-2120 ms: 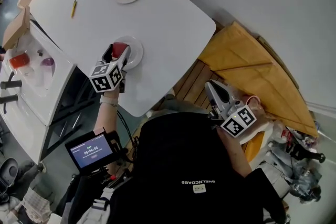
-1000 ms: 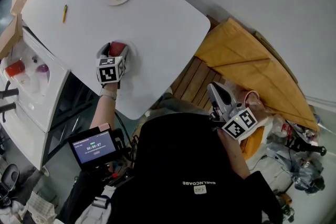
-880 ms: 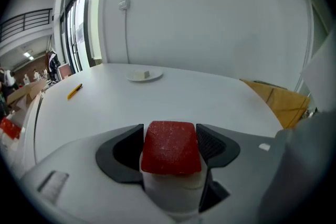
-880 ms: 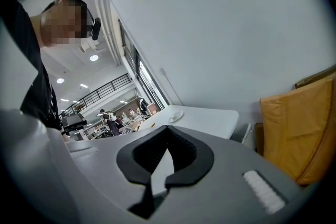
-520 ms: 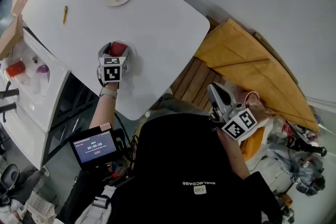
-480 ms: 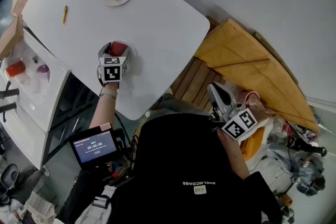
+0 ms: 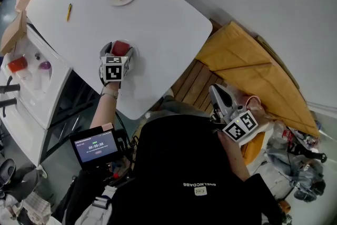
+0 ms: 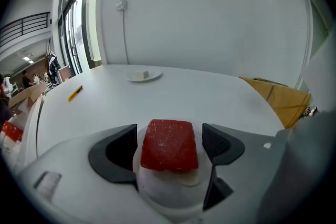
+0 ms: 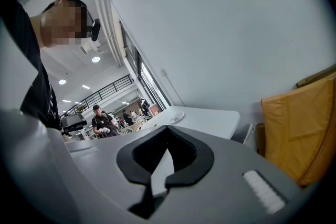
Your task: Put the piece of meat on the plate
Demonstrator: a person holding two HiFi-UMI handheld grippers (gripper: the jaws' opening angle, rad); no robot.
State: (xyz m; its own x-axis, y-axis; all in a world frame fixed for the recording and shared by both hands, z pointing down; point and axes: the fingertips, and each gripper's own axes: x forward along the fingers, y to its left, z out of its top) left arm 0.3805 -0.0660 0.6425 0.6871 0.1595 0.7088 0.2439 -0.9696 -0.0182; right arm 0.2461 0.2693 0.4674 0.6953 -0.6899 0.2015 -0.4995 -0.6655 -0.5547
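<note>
— Now, where is the red piece of meat [image 8: 168, 147] sitting?
— It is lying on the small white plate [image 8: 169, 195] near the white table's [image 8: 210, 96] edge, between the left gripper's [image 8: 170, 139] jaws, which have just been opening and are standing clear of it.
— And the right gripper [image 9: 159, 185]?
— Its jaws are resting pressed together, gripping nothing.

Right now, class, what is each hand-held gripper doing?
Left hand-held gripper: open, jaws just opened, piece of meat between them on the plate.
Right hand-held gripper: shut, empty.
</note>
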